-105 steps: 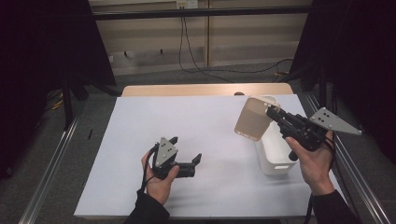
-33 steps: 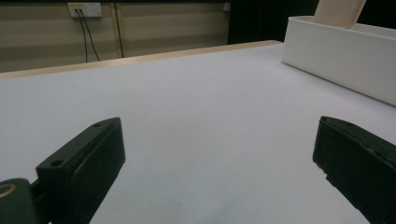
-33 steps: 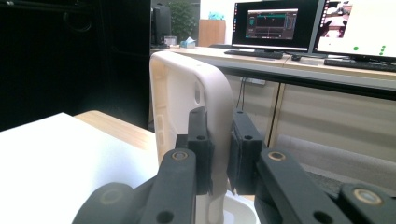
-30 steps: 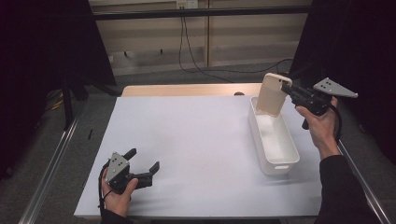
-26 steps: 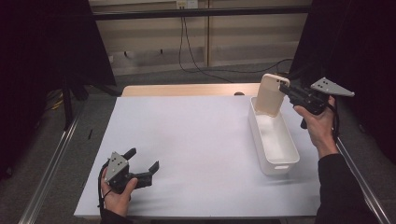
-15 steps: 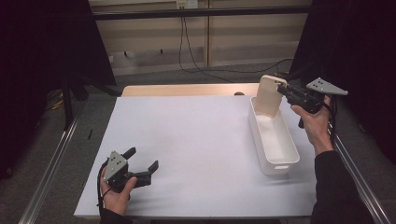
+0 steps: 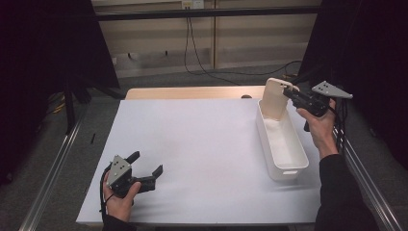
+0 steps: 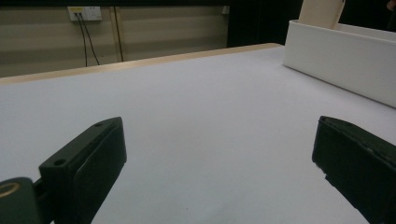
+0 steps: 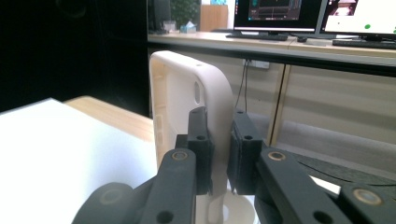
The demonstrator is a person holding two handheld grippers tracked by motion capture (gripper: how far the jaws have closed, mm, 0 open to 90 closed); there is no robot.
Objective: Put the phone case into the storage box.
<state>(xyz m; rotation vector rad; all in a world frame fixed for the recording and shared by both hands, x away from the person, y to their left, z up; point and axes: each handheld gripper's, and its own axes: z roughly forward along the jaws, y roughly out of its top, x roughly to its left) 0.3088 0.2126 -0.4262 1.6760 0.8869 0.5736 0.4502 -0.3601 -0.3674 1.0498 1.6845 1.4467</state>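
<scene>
Right gripper (image 7: 292, 92), clamped on the phone case (image 7: 274, 98), has dropped it toward the far end of the white bin (image 7: 293, 166). Release looks next. Left gripper (image 7: 146, 169) idle, jaws apart, well left of the bin.

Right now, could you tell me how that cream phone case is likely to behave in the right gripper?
The phone case is a thin open shell, so probably light and slightly flexible. The right gripper pinches only one wall, so it may pivot or slip. It looks smooth, perhaps slippery.

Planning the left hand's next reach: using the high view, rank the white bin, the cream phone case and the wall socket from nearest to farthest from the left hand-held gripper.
1. White bin, on the table's right side.
2. Cream phone case, upright at the bin's far end, in the right hand-held gripper.
3. Wall socket, beyond the table.
</scene>
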